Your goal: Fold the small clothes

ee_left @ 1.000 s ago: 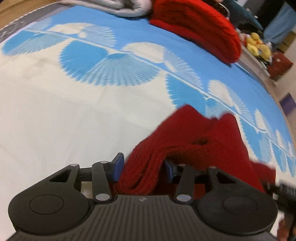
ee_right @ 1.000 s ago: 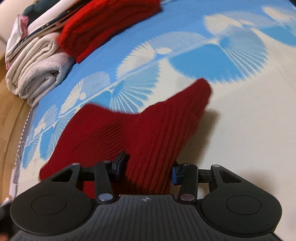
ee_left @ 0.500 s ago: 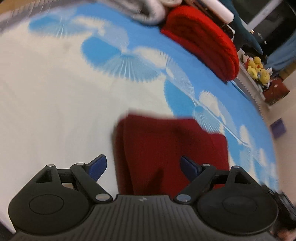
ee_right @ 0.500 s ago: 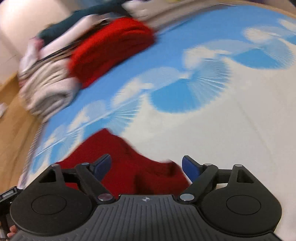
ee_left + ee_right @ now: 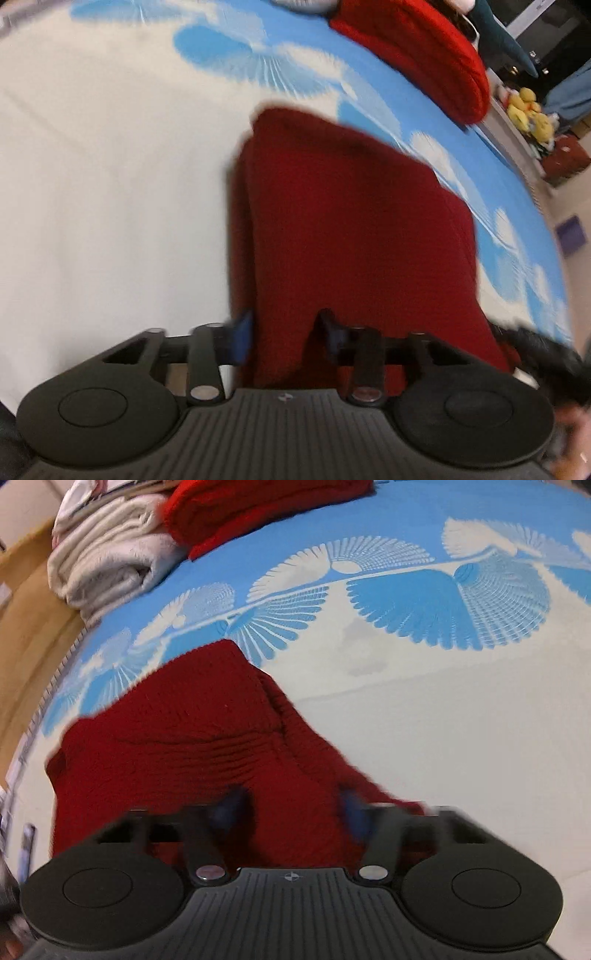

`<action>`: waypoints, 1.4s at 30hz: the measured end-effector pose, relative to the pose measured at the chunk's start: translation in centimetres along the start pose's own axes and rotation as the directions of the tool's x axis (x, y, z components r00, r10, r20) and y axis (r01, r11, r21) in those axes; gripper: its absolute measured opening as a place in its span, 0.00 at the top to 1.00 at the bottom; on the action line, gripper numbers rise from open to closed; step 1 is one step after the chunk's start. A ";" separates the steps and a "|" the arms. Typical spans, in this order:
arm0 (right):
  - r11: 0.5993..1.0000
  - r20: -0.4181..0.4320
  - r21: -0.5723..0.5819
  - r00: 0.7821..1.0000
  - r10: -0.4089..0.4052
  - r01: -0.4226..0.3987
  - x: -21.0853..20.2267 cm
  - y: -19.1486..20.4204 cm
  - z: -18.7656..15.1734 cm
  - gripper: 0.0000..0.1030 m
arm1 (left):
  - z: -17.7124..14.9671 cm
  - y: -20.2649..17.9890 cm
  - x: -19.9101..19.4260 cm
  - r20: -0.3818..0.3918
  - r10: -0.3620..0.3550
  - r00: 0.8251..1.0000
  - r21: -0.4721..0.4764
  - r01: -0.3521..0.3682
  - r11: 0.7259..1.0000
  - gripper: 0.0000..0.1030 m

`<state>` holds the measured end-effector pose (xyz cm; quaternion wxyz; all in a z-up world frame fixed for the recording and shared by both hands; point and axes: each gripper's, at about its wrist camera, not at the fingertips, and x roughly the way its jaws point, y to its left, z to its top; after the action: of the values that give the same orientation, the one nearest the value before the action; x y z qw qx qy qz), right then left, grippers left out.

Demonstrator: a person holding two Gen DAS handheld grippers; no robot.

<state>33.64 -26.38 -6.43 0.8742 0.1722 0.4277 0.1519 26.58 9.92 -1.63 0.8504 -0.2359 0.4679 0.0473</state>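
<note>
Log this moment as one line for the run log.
step: fold in progress | left gripper: shut on dark red knit garment | right gripper: shut on same garment | surface: blue-and-white patterned sheet

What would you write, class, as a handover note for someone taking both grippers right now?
Left gripper: shut on the near edge of the dark red knit.
Right gripper: shut on the same garment's near edge, though that view is blurred.
The knit lies partly folded on the blue and white sheet.
Done: a folded red knit and white towels are stacked at the far edge.
Left: finish this fold, then stack it.
</note>
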 end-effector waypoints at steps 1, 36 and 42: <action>1.000 -0.009 -0.005 1.000 0.008 -0.008 -0.3 -0.1 -0.5 0.66 | 0.8 -0.1 0.0 0.017 0.009 1.000 0.009 -0.009 1.000 0.76; 0.965 0.226 0.221 0.955 -0.192 0.142 2.0 -1.0 3.6 0.59 | 13.8 -6.3 10.5 0.030 -0.024 0.999 0.253 0.016 0.967 0.42; 0.996 0.348 0.086 0.936 -0.062 0.035 -1.7 3.0 3.9 0.47 | 11.2 -6.5 4.4 0.097 -0.067 0.993 0.280 0.037 0.959 0.39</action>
<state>35.37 -25.06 -1.67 0.9324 0.2199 0.2752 0.0804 39.60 8.57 2.15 0.8996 -0.1235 0.4178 -0.0289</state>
